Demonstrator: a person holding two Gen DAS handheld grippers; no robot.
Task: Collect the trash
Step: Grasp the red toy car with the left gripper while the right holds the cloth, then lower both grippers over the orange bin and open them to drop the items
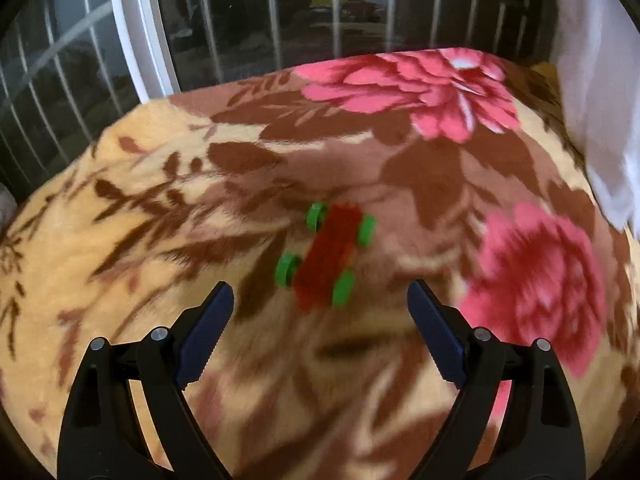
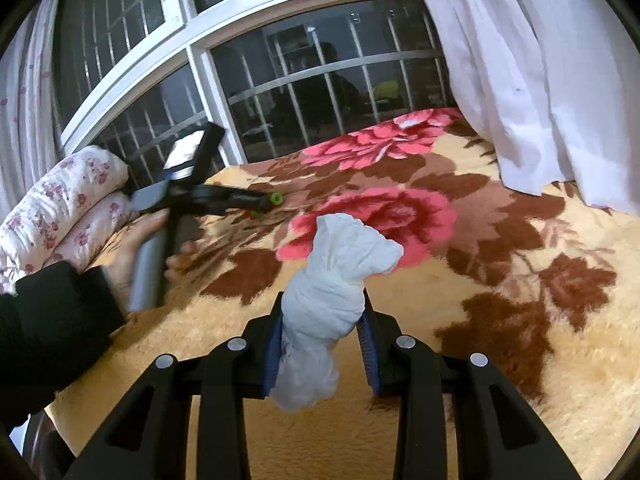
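Right gripper (image 2: 322, 344) is clamped on a crumpled white tissue (image 2: 336, 280); the wad sticks out past the fingertips and hangs a little below the pads, held above the blanket (image 2: 560, 380); left gripper (image 1: 320, 304) has its fingers spread wide with nothing between them, hovering over the same blanket; just ahead of its tips lies a small red toy car (image 1: 326, 256) with green wheels, blurred, resting on the fabric and not touched; in the right view the left hand (image 2: 132, 248) in a dark sleeve (image 2: 48, 320) holds that gripper out to the left, its tips near the toy car; folded flowered bedding (image 2: 68, 208) sits at the far left edge; white curtain (image 2: 540, 80) hangs at far right; barred window (image 2: 320, 80) behind the bed, dark outside.
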